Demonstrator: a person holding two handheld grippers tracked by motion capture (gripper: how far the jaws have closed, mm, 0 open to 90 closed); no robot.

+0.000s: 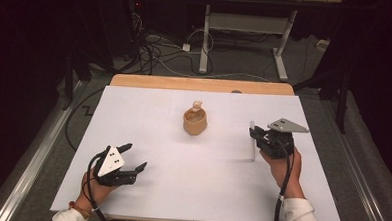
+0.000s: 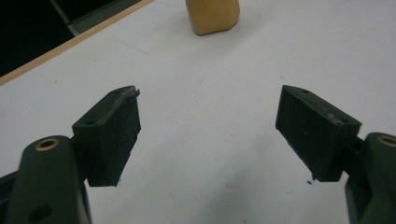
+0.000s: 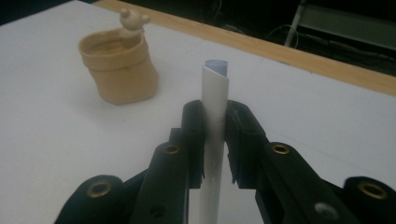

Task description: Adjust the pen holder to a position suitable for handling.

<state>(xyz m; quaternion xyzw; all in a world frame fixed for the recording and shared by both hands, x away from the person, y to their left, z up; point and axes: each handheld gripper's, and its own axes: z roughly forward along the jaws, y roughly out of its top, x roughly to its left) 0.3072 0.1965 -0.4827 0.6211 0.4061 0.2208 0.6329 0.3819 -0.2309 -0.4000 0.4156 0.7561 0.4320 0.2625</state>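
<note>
A tan ceramic cup [image 1: 195, 121] with a small figure on its rim stands upright in the middle of the white table top [image 1: 191, 180]. My right gripper [image 1: 255, 134] is at the right of the table, shut on a thin white tube [image 1: 253, 147] that stands nearly upright between its pads. In the right gripper view the tube [image 3: 215, 84] rises above the right gripper [image 3: 215, 112], with the cup [image 3: 119, 72] farther off to its left. My left gripper [image 1: 135, 156] rests low at the near left, open and holding nothing. Seen from the left gripper [image 2: 208, 93], the cup [image 2: 212, 16] stands straight ahead.
A wooden strip [image 1: 200, 84] runs along the table's far edge. Beyond it on the dark floor are cables [image 1: 156, 51] and a white desk frame [image 1: 242, 27]. A metal rail [image 1: 37, 143] lies along the table's left side.
</note>
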